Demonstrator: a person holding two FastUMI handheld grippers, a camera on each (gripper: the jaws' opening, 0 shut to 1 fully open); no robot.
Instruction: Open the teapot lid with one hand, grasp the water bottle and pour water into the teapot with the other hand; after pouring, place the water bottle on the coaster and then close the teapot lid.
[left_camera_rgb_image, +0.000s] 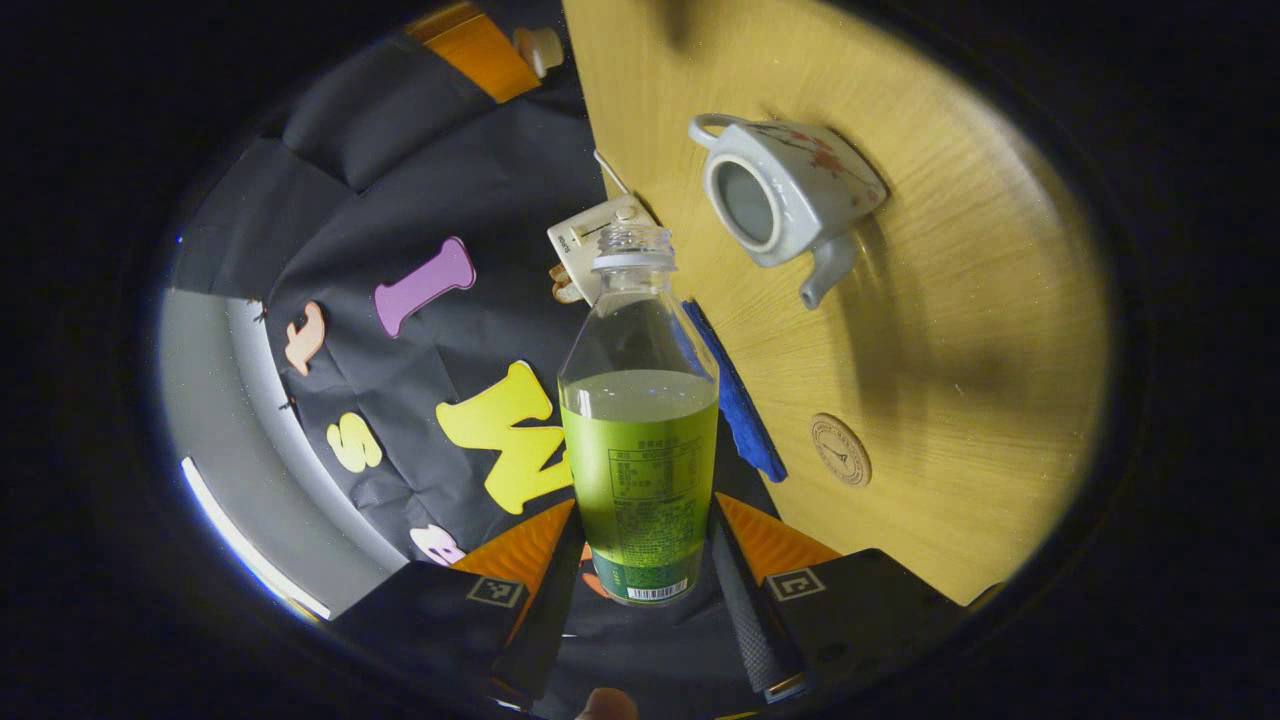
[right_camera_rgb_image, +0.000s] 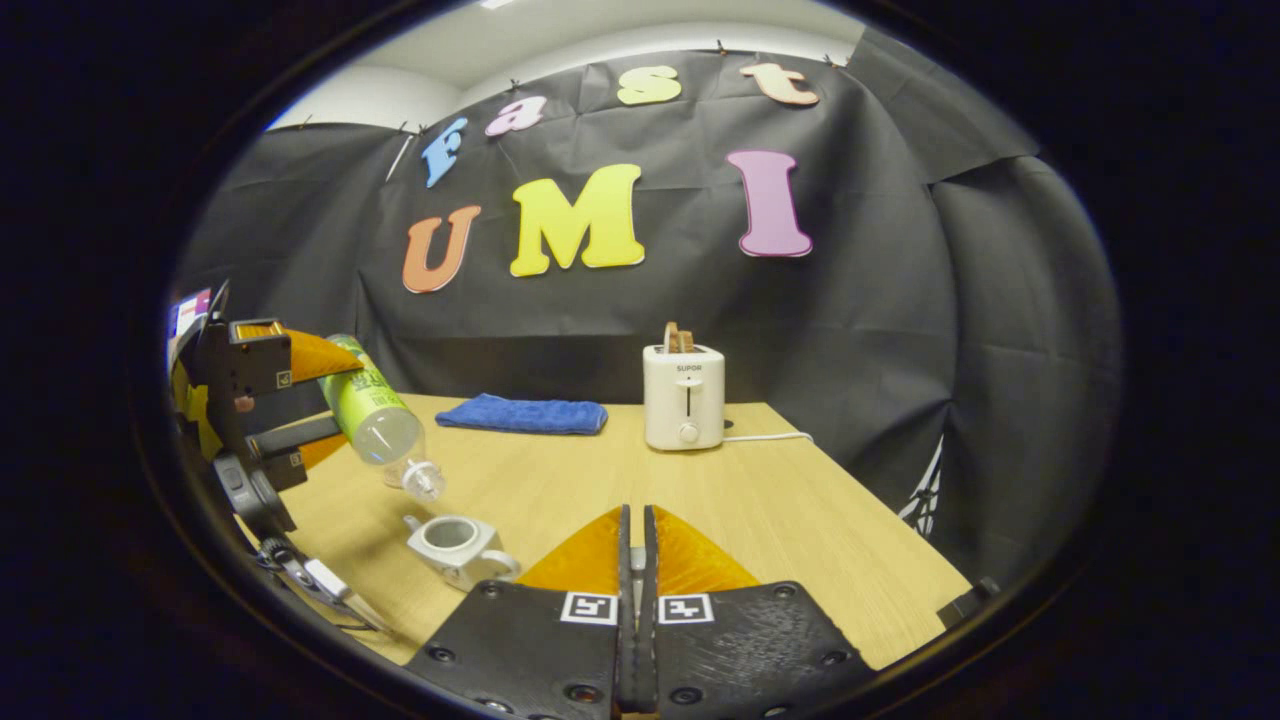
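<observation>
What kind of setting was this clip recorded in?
It looks like a staged recording booth, not a real kitchen. Black cloth drapes the walls around one wooden table set with a few household props: a toaster, a folded blue towel and a teapot.

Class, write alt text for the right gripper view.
At left, the left tongs tip a green-labelled water bottle mouth-down above the lidless teapot on a wooden table. The right tongs are closed.
</observation>
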